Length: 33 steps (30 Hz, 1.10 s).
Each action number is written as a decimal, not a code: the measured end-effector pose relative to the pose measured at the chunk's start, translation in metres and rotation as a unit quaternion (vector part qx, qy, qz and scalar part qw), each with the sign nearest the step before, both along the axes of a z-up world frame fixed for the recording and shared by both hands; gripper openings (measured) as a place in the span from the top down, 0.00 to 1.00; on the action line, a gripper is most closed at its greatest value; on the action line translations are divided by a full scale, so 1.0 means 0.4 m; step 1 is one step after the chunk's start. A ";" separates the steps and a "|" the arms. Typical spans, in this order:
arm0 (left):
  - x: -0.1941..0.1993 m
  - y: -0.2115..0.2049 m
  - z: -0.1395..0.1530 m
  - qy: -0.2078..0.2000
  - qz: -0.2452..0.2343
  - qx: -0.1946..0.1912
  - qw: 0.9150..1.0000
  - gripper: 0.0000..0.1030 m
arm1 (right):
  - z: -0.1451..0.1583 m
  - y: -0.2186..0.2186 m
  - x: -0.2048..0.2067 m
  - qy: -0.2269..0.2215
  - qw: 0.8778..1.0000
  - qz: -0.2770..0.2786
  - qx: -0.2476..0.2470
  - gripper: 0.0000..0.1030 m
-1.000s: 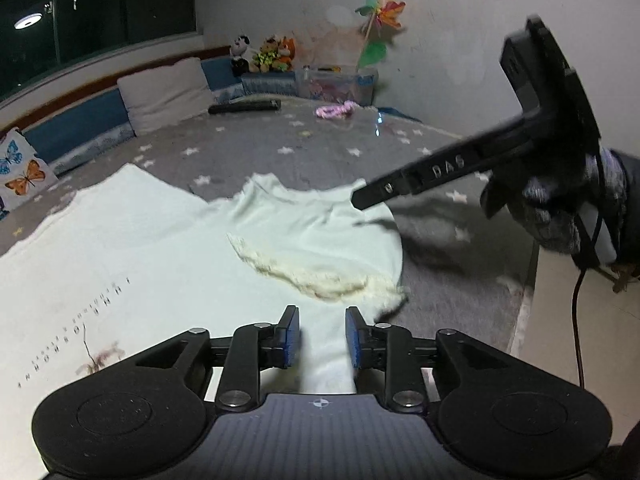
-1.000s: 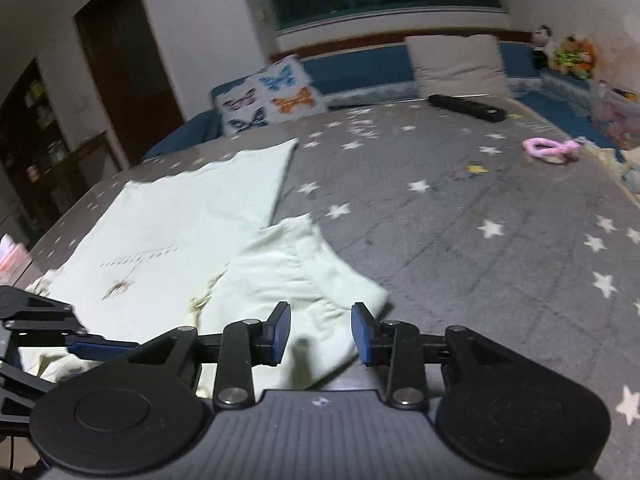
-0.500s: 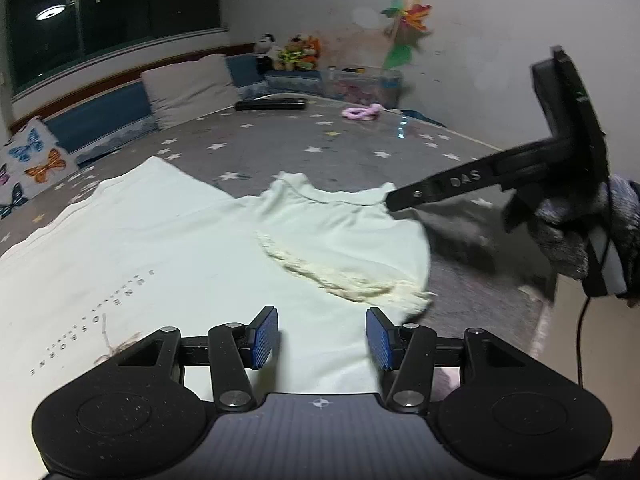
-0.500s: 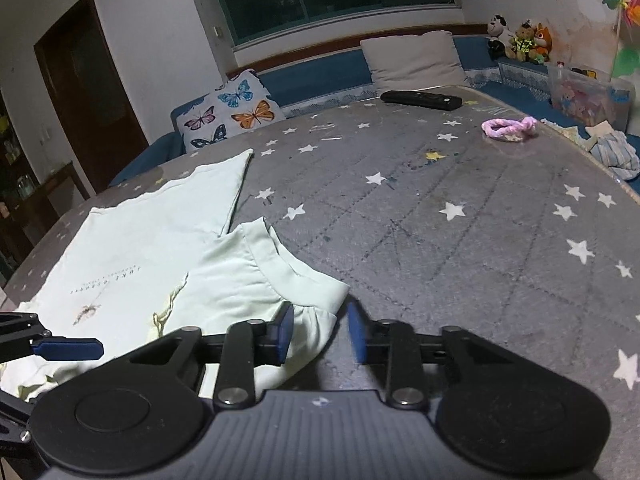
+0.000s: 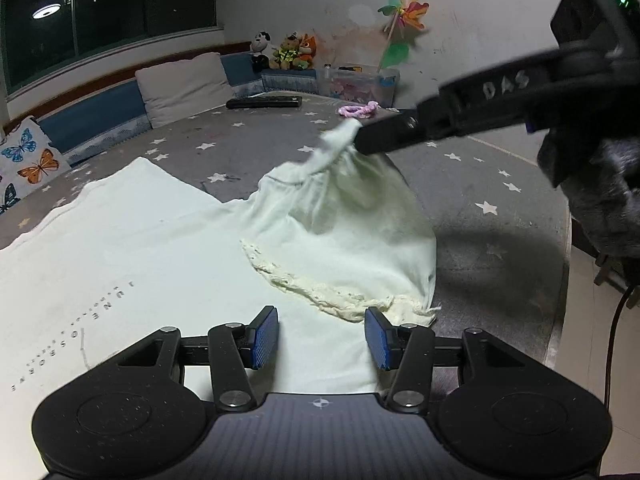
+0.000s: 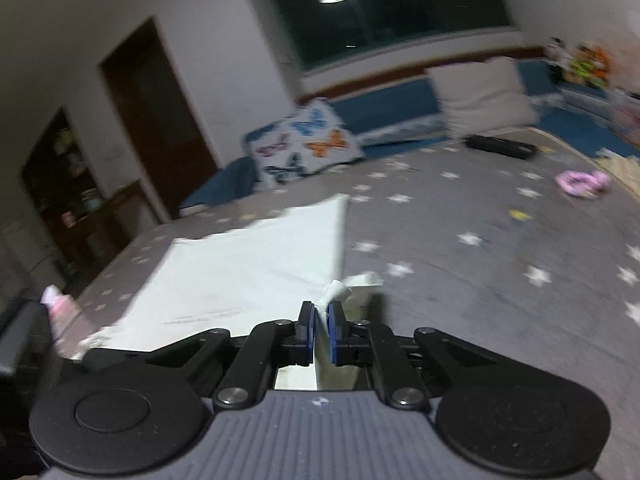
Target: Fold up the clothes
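A pale mint shirt [image 5: 160, 248] with small printed letters lies spread on the grey star-patterned bed. My left gripper [image 5: 322, 336] is open and empty, low over the shirt near its lace-trimmed edge [image 5: 320, 292]. My right gripper [image 6: 319, 330] is shut on the shirt's sleeve [image 6: 338, 290] and holds it lifted off the bed. In the left wrist view the right gripper [image 5: 360, 142] comes in from the right with the sleeve [image 5: 340, 200] hanging from it like a tent. The right wrist view is blurred.
A black remote [image 5: 264, 102], a pink scrunchie [image 5: 358, 109], a grey pillow [image 5: 184, 88], a butterfly cushion [image 5: 28, 160], plush toys [image 5: 286, 50] and a plastic box [image 5: 360, 86] sit at the far side. The bed's edge [image 5: 560, 300] drops to the floor at the right.
My right gripper has shut on the sleeve and lifted it up off the bed. My left gripper has opened wider.
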<state>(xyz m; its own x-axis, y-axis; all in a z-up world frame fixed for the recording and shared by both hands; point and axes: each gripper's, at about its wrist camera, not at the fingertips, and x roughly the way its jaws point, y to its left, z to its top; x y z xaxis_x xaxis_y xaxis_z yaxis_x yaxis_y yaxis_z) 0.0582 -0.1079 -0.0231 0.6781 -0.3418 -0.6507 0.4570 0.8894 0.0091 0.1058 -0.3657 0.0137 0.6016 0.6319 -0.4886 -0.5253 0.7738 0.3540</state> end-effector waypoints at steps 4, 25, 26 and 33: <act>-0.022 0.024 0.009 -0.004 0.006 -0.004 1.000 0.50 | 0.018 0.090 -0.024 -0.001 0.998 0.068 0.010 0.94; -0.042 0.103 0.072 -0.037 0.049 -0.024 0.998 0.51 | -0.113 0.092 -0.020 0.077 0.993 0.072 -0.051 0.84; -0.035 0.094 0.070 -0.036 0.043 -0.024 0.998 0.51 | -0.129 0.081 -0.020 0.089 0.992 0.070 -0.056 0.85; 0.001 0.063 0.028 -0.004 0.029 -0.009 1.000 0.61 | -0.086 0.081 -0.012 0.062 0.994 0.071 -0.056 0.85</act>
<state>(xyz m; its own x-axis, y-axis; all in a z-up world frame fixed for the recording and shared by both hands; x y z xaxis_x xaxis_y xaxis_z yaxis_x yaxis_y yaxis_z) 0.0585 -0.0828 -0.0118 0.7018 -0.3135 -0.6397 0.4046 0.9145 -0.0043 0.1009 -0.3335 -0.0205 0.4408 0.6437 -0.6256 -0.5893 0.7332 0.3393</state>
